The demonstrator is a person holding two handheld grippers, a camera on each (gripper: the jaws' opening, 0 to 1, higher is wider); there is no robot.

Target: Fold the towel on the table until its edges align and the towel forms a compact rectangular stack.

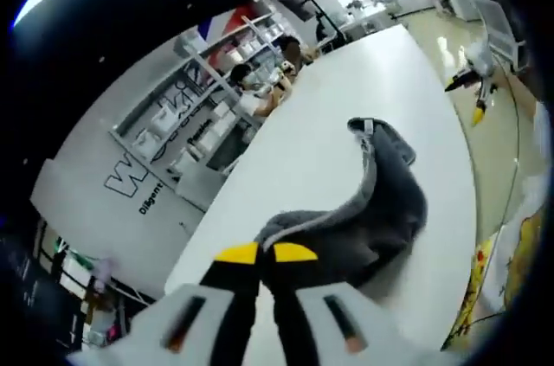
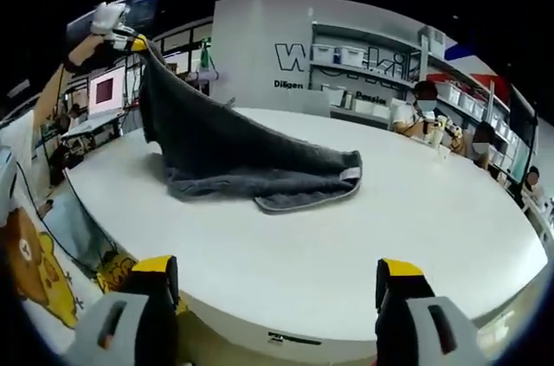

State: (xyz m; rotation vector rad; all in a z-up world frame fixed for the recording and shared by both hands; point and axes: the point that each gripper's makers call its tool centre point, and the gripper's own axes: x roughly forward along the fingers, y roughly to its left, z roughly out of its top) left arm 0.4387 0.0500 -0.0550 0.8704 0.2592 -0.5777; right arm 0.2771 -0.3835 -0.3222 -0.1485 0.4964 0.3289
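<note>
Towel (image 2: 242, 163), dark grey and plush, drapes across the smooth white table (image 2: 415, 227). Left gripper (image 1: 264, 253) pinches one lifted corner; right gripper (image 2: 277, 279) jaws stand spread.

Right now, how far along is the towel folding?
Early. Nothing looks finished: the grey towel lies bunched on the white table, edges uneven, no rectangle yet. In hand: the left tool is shut on one towel corner and holds it high above the table, seen at the upper left of the right gripper view. The right tool is open, away from the cloth. Left: spread it, fold, align the edges, stack.
</note>
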